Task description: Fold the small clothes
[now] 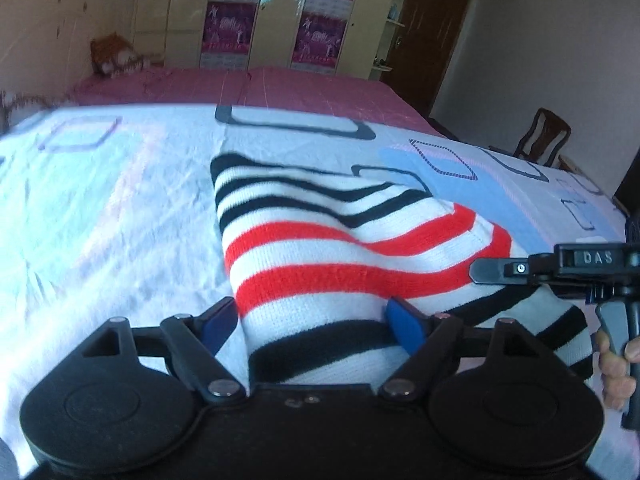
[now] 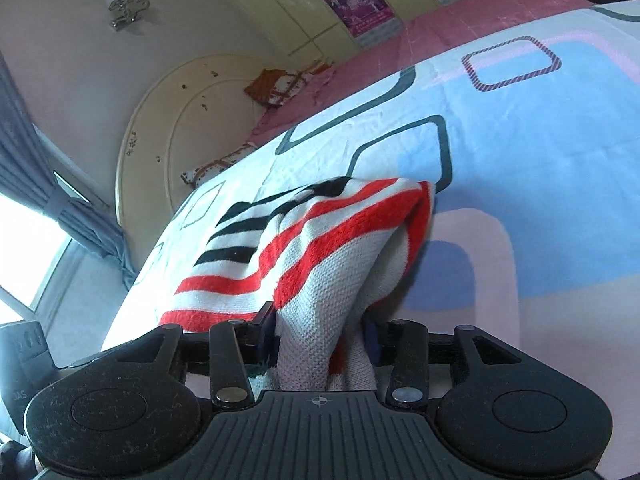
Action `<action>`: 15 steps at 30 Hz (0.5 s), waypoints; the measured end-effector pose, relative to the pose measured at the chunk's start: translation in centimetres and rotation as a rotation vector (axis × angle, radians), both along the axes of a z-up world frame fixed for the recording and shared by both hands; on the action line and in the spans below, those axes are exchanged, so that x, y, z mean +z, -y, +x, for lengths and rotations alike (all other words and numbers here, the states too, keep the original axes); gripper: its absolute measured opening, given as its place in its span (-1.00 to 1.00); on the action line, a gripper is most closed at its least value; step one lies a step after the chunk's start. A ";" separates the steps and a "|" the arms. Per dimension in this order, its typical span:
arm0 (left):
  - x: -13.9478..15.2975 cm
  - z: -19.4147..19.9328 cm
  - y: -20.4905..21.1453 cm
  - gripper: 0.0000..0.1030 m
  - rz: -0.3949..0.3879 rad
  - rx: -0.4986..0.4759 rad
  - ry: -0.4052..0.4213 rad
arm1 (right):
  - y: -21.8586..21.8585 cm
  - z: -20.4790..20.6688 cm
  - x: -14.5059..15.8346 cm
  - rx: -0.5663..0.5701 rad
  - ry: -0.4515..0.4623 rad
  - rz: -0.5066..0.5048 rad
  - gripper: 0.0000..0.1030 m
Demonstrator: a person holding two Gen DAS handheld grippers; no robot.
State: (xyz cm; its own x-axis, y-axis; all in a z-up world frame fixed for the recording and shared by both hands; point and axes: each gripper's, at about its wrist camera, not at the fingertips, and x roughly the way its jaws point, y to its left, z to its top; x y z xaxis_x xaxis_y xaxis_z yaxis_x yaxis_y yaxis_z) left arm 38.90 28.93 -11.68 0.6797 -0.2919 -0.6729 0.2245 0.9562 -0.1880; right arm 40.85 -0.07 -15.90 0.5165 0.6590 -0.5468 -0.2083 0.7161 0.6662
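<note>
Now the striped sweater [image 1: 320, 264] lies on the bed sheet [image 1: 100, 208], half folded. The left gripper [image 1: 316, 326] is spread wide around its near edge, not pinching. The right gripper [image 2: 320, 336] has cloth between its fingers; I cannot tell if it squeezes, maybe to lay the fold flat.

Bed [image 1: 120, 208] carries everything; covered by a pale sheet [image 2: 540, 160] printed with blue and pink blocks and dark rounded-rectangle outlines; a pink cover [image 1: 300, 88] shows past the sheet's far edge; striped knit garment [image 1: 320, 248], white with red and black bands, lies on the sheet, bunched and partly lifted at its near edge; patterned orange-brown pillow [image 2: 276, 84] rests on the pink cover near the cream headboard [image 2: 168, 128].
</note>
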 end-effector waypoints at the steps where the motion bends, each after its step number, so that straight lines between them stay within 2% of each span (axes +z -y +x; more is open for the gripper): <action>1: 0.2 0.0 0.1 0.53 0.015 -0.004 0.015 | -0.1 0.1 0.2 -0.004 -0.006 0.001 -0.15; 6: 2.4 -0.6 0.2 0.53 0.032 -0.010 0.095 | 1.1 0.9 0.3 -0.059 -0.052 0.063 -0.09; 10: 2.7 1.3 0.8 0.53 0.021 -0.017 0.094 | 0.9 2.0 0.0 -0.088 -0.068 0.058 -0.07; 15: 1.3 3.8 1.4 0.50 0.024 -0.004 0.059 | -0.7 2.1 0.8 -0.090 0.032 -0.075 -0.09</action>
State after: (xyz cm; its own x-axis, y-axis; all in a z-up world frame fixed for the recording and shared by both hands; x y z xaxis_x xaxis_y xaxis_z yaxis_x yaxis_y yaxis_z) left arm 42.73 27.49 -10.36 0.7172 -0.2789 -0.6387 0.2387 0.9593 -0.1509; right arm 42.93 0.61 -15.12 0.5900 0.5668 -0.5751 -0.1614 0.7806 0.6038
